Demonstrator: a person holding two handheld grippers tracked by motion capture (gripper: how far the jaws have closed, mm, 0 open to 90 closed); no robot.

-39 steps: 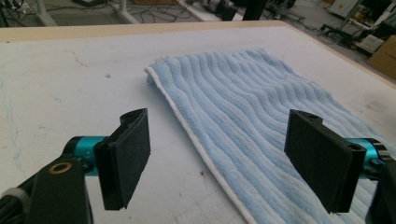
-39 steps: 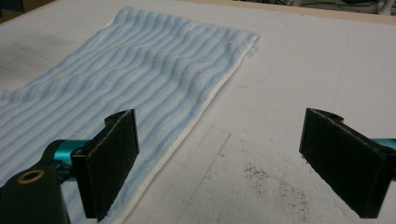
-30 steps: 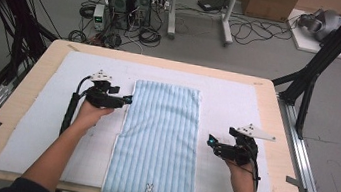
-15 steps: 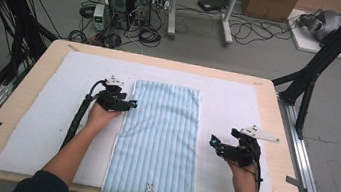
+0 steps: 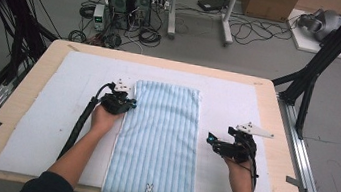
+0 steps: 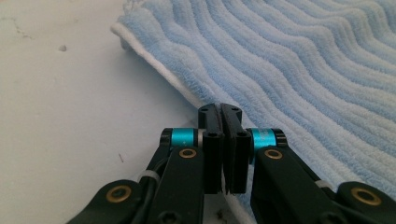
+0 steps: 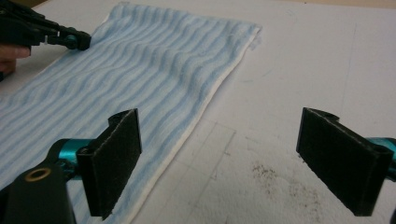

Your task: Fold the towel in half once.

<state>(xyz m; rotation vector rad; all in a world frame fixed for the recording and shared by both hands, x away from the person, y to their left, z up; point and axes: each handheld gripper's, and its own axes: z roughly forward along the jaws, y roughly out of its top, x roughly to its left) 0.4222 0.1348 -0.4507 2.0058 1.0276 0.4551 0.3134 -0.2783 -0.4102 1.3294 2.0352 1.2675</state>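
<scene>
Pinching the blue towel's point(image 5: 159, 140) left edge, left claw point(image 6: 223, 112) just snapped closed; right claw point(image 7: 243, 161) hung wide open, holding nothing.

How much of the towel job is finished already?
Just the start. The blue striped towel lies flat and unfolded on the white mat. The left gripper has just been closing its jaws, and they are now shut at the towel's white edge; the cloth itself hides at the pinch. The right gripper hangs open beside the other edge. Grabbing that side and moving the towel probably remain.
</scene>
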